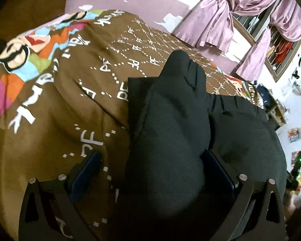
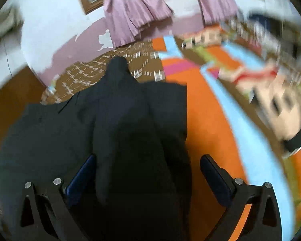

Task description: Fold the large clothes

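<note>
Both claws are standing wide apart, and we are seeing a fold of black garment (image 1: 166, 120) running up between the fingers of each. Our left gripper (image 1: 150, 172) is sitting open around the cloth, its right pad touching the fabric and its left pad well clear. Our right gripper (image 2: 148, 178) is also sitting open, its left pad against the cloth. Just beyond, the garment is lying spread across a brown patterned bedspread (image 1: 74, 92) with cartoon prints. Farther off, mauve curtains (image 1: 216, 18) are hanging against a peeling wall.
</note>
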`<state>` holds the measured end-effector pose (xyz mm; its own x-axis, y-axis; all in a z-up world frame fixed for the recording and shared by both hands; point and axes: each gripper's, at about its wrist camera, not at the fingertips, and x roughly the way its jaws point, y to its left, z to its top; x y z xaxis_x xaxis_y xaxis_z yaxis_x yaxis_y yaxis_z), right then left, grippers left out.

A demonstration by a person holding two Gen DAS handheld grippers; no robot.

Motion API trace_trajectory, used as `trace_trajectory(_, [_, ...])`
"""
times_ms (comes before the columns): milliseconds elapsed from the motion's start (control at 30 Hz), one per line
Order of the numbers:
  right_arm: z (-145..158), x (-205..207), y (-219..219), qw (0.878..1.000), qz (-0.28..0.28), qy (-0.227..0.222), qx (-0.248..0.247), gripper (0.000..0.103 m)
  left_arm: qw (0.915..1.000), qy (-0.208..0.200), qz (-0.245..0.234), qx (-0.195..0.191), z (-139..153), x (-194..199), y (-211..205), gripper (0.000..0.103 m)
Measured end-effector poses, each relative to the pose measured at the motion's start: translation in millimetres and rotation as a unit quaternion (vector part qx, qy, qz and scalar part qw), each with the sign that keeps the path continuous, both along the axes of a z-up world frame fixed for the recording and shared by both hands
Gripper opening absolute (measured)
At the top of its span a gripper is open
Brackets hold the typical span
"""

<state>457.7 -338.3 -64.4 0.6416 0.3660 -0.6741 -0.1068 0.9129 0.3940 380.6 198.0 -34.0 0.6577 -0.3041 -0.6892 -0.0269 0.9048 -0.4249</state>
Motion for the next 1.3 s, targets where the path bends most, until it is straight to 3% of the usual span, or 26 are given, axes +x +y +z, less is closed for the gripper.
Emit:
trace_trajectory(100, [-14.5, 6.4, -18.4, 0.996, 0.01, 0.035, 0.087, 0.103, 0.9994, 0.011, -0.014, -0.029, -5.5, 5.7, 4.1, 0.102])
trace_trajectory(233, [-11.0, 3.9, -12.8, 0.997, 0.02, 0.037, 0.072, 0.103, 0.9971, 0.027, -0.039, -0.06, -11.1, 13.1, 9.0, 0.102])
trace_trajectory(467, [-10.3, -11.7, -8.6, 0.994, 0.039, 0.051, 0.092, 0.103, 0.99, 0.05, -0.091, -0.096, -8.8, 15.1, 10.4, 0.102])
trace_trajectory(700, [-7.4, -24.7, -4.9, 0.994, 0.007, 0.067, 0.083, 0.103, 0.9891, 0.078, -0.108, -0.063, -2.6, 9.7, 7.5, 0.102])
trace_trajectory(833, [-5.3, -29.7, -4.4, 0.994, -0.002, 0.071, 0.086, 0.101, 0.9882, 0.087, -0.106, -0.069, 2.4, 6.2, 12.2, 0.102])
trace_trajectory(1000, [2.8, -40.9, 7.1, 0.997, -0.014, 0.048, 0.056, 0.085, 0.987, 0.094, -0.099, -0.085, -0.3, -0.6, 20.4, 0.102])
trace_trajectory(1200, [6.9, -43.2, 10.6, 0.997, -0.023, 0.051, 0.06, 0.066, 0.9856, 0.106, -0.087, -0.099, 3.8, -4.8, 17.1, 0.1])
trace_trajectory(1300, [12.1, -44.8, 14.9, 0.997, -0.024, 0.05, 0.05, 0.059, 0.9835, 0.105, -0.081, -0.123, 4.9, -4.2, 18.5, 0.081])
